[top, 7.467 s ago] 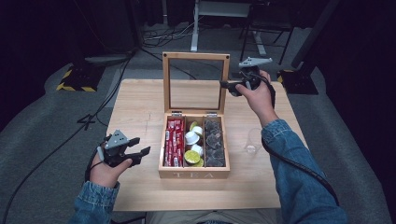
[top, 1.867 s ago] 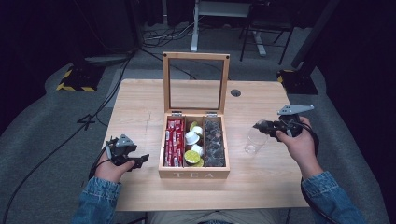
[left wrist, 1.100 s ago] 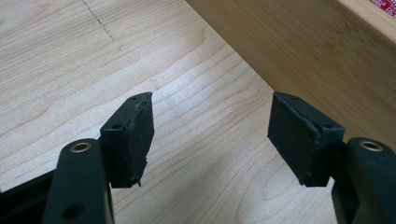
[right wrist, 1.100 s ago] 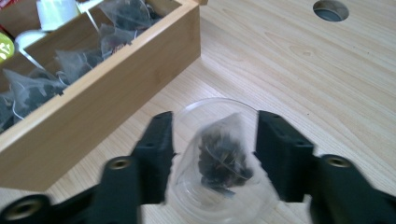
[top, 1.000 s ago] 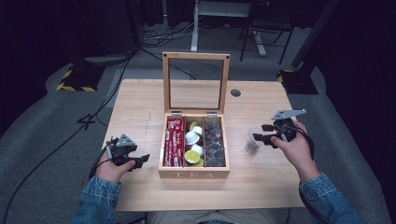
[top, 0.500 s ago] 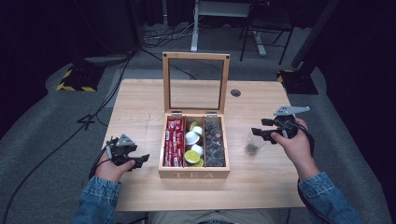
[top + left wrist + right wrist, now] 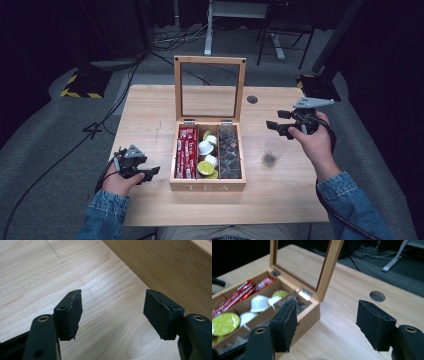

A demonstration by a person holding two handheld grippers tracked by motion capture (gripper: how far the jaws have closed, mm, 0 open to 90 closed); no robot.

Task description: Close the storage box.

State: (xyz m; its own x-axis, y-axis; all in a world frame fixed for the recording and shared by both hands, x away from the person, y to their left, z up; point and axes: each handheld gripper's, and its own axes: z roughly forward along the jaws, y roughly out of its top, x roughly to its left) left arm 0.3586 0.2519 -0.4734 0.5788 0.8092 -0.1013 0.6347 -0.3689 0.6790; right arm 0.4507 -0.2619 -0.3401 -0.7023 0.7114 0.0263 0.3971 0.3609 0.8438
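Two grippers are working this counter [image 7: 150, 115], and everything here is being placed from the one tea box [image 7: 207, 186] at its middle.

Nearest the person, the left gripper [image 7: 150, 173] is resting on the counter just left of the box's front corner. Its fingers [image 7: 72, 312] are standing wide with nothing between them, and the box's side wall is running past just beyond them.

The box is lying open, and it is showing three compartments side by side. The left one is holding red sachets [image 7: 186, 152], several, too tightly packed to count. The middle one is holding round capsules [image 7: 206, 147]: three white ones and at least two with green tops. The right one is holding dark wrapped pieces [image 7: 230, 152], too many to count.

One clear cup [image 7: 272, 152] is standing upright to the right of the box, apart from its wall, with one dark piece [image 7: 268, 160] lying in its bottom.

The right gripper [image 7: 276, 122] is hovering above the cup and slightly behind it. Its fingers [image 7: 287, 322] have just been opening and are holding nothing. They are pointing towards the box, so the cup is lying below them and the right-hand compartment is lying to their left. That hand is by far the nearer one to both, so it is likely the one to make any next pick from the box.

Farthest off, the box's one glass lid [image 7: 210, 90] is standing upright at the back, and one round hole [image 7: 252, 99] is showing in the counter to the right of it.
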